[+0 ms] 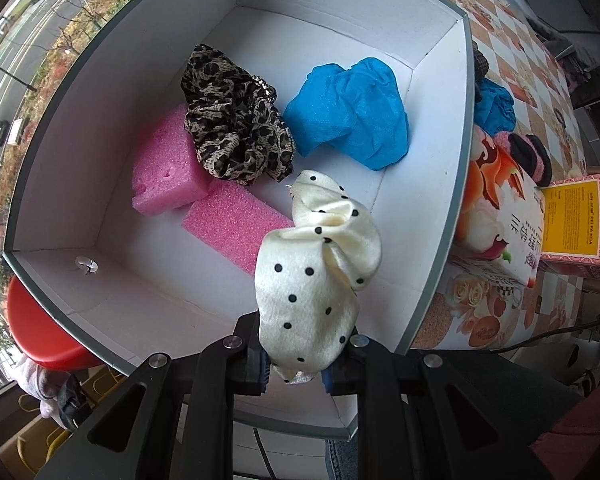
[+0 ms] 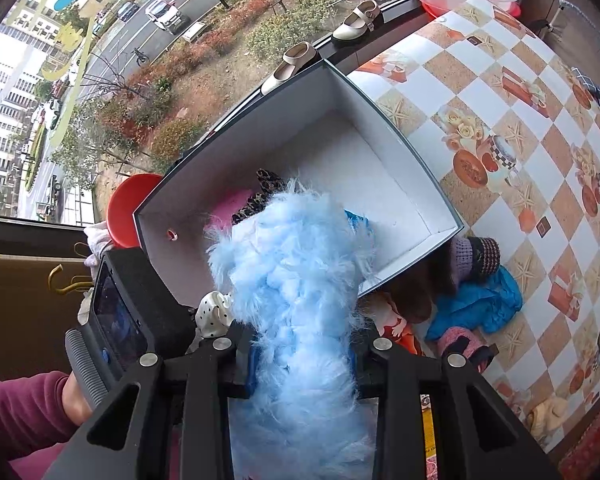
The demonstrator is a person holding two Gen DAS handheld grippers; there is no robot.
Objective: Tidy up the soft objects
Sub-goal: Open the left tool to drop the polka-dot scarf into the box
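My left gripper [image 1: 298, 364] is shut on a cream polka-dot scrunchie [image 1: 320, 264], hanging over the near end of an open white box [image 1: 440, 160]. Inside the box lie a leopard-print scrunchie [image 1: 236, 120], a crumpled blue cloth [image 1: 352, 112] and two pink foam blocks [image 1: 168, 168], [image 1: 236, 228]. My right gripper [image 2: 304, 360] is shut on a fluffy light-blue piece [image 2: 300, 280], held above the box's [image 2: 380, 160] near edge. The fluff hides much of the box's inside; the polka-dot scrunchie [image 2: 214, 314] peeks out left of it.
On the checkered tablecloth [image 2: 520, 128], right of the box, lie a blue cloth [image 2: 480, 308], a dark knitted piece [image 2: 480, 256] and a pink-and-black band [image 2: 464, 340]. A printed carton [image 1: 500, 216] and a pink box [image 1: 580, 220] stand beside it. A red stool [image 1: 40, 328] is below.
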